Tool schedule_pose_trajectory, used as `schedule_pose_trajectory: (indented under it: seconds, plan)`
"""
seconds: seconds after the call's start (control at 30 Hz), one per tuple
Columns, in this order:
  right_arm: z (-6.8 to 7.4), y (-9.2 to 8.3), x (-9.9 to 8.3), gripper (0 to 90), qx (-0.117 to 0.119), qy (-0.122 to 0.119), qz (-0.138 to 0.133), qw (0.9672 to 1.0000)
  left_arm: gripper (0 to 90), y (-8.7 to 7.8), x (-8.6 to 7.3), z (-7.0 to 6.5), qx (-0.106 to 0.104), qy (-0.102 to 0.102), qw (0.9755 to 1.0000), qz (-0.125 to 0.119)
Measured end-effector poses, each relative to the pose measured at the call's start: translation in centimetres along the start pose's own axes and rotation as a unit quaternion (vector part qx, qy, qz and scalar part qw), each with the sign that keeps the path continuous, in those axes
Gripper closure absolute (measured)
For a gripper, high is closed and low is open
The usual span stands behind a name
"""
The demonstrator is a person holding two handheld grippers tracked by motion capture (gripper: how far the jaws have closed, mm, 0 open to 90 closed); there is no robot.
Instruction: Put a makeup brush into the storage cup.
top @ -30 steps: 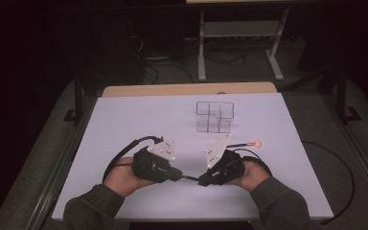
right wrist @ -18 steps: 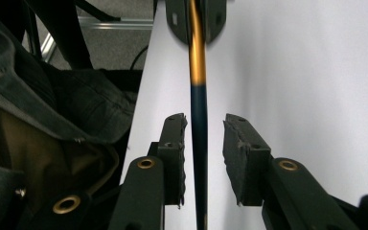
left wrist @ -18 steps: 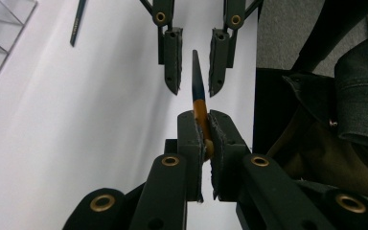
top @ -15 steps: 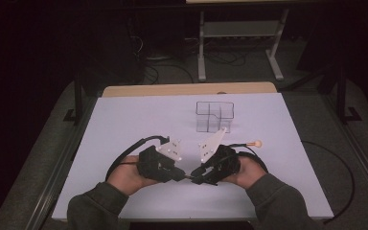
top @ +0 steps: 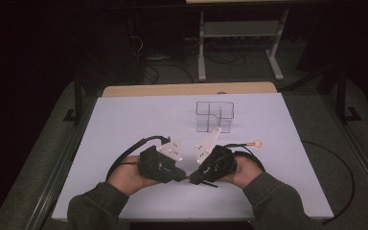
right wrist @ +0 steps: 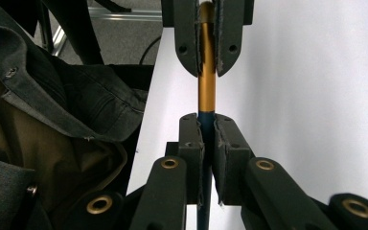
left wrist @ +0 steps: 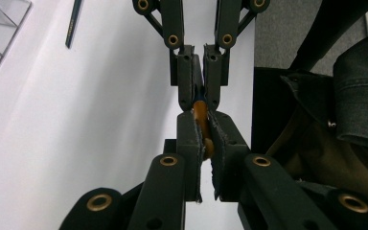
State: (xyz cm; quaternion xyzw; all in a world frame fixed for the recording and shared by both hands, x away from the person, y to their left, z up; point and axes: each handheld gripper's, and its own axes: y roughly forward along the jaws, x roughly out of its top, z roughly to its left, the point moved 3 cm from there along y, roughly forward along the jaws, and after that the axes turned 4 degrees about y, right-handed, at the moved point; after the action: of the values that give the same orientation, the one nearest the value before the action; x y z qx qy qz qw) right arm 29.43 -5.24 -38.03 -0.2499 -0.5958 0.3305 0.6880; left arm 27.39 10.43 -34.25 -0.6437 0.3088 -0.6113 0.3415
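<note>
Together, the left gripper [top: 181, 173] and right gripper [top: 195, 178] met tip to tip low over the white bench [top: 124, 124], each pair of jaws pinching one end of a slim gold-and-blue pen [right wrist: 206, 81] between them. Behind stood a clear plastic organizer [top: 214, 116].

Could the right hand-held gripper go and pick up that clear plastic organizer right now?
Probably not yet. The right hand-held gripper is shut on a thin orange-and-dark pen shared with the left hand-held gripper. The organizer stands unobstructed beyond.
</note>
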Motion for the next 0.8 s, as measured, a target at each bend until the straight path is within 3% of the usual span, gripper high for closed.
schedule_pose_trajectory:
  seconds: [0.33, 0.8]
  plan:
    - [-0.5, -0.5, -0.5, 82.6, -0.015, 0.001, 0.001, 0.9999, 65.4, -0.6, -0.9, 0.1, 0.004, -0.02, 0.9996, -0.017]
    - [-1.5, -1.3, -1.0, 82.6, -0.027, 0.027, -0.01, 0.9992, 59.2, -1.1, -3.5, 0.3, 0.02, -0.055, 0.9973, -0.045]
